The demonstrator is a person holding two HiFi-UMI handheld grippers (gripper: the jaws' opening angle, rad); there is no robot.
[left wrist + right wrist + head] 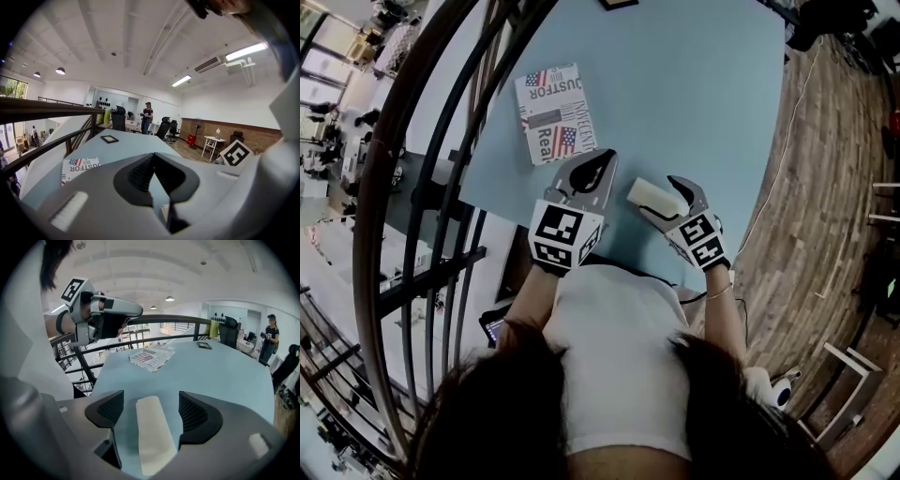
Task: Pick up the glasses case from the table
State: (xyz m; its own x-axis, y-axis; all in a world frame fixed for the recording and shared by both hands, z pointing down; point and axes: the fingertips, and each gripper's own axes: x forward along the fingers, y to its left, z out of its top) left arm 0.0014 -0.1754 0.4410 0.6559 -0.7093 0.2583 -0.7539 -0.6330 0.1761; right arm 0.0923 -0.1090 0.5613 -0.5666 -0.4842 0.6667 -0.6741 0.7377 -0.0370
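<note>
Cream glasses case point(152, 439) lies on the bench point(225, 376) between the spread jaws of the right hand-held gripper point(151, 409) — untouched; the left hand-held gripper point(153, 161) is pressed together, empty.

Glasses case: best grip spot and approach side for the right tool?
Clamp the glasses case across its narrow width, on the two long sides near mid-length. It lies flat on the table, with its long axis in line with the right tool, whose open jaws straddle it with a gap on each side. Coming in from the person's end and closing looks best.
</note>
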